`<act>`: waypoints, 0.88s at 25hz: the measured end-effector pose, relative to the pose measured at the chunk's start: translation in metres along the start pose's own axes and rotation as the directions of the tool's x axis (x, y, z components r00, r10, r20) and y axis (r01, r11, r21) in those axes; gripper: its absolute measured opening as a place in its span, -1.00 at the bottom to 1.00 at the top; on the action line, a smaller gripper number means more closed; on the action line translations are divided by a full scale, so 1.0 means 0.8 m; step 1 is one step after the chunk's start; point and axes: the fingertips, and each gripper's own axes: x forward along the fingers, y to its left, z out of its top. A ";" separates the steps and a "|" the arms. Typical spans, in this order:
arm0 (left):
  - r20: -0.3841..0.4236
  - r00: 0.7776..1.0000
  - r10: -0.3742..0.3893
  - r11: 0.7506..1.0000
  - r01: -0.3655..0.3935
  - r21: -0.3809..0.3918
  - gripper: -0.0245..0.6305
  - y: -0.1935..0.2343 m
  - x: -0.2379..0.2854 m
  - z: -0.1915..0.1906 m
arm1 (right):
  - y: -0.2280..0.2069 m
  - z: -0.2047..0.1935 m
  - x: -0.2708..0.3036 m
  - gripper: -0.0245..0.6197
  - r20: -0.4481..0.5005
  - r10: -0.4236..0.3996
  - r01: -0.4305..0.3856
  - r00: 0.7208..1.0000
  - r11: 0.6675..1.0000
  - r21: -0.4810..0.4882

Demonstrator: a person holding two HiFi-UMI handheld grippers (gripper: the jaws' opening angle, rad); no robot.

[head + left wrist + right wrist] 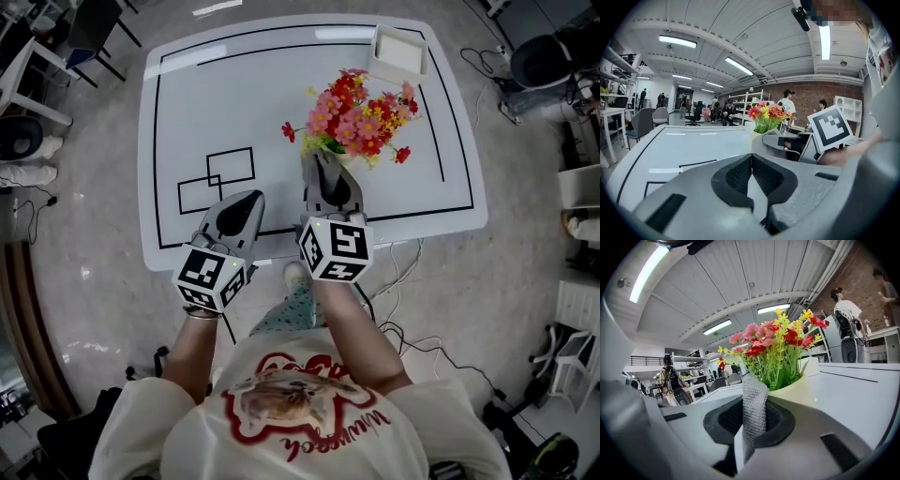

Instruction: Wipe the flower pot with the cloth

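Head view: one flower pot [802,388], right gripper [749,422] clamping one cloth [754,399], left gripper [751,169] closed

Lighting's bright and even, all from long ceiling tubes [677,41] way above the table [234,103]. They bounce off its glossy white top as glare streaks along the far edge, and shadows on it are faint and soft. Both gripper views are heavy fisheye: table lines bow, corners go black. Flowers [776,345] over the table look sharp, and the cloth [753,411] weave is crisp even up close.
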 end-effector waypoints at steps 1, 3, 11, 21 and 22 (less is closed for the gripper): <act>-0.002 1.000 -0.004 1.000 0.004 0.006 -0.92 -0.003 0.002 -0.001 | -0.001 -0.001 -0.001 -0.84 -0.006 0.010 -0.011 1.000 1.000 -0.007; -0.004 1.000 -0.009 1.000 0.009 0.011 -0.92 -0.010 0.007 0.000 | -0.004 0.000 -0.005 -0.84 -0.013 0.024 -0.024 1.000 0.999 -0.029; -0.015 1.000 -0.011 1.000 0.011 0.020 -0.92 -0.039 0.027 0.007 | -0.028 0.007 -0.022 -0.84 -0.030 0.113 -0.116 0.993 0.984 -0.138; -0.021 1.000 0.016 1.000 -0.016 0.008 -0.92 -0.072 0.056 0.014 | -0.074 0.022 -0.033 -0.84 -0.061 0.164 -0.170 0.985 0.979 -0.113; -0.018 1.000 0.022 1.000 -0.022 0.004 -0.92 -0.074 0.057 0.016 | -0.081 0.023 -0.033 -0.84 -0.064 0.161 -0.168 0.985 0.979 -0.113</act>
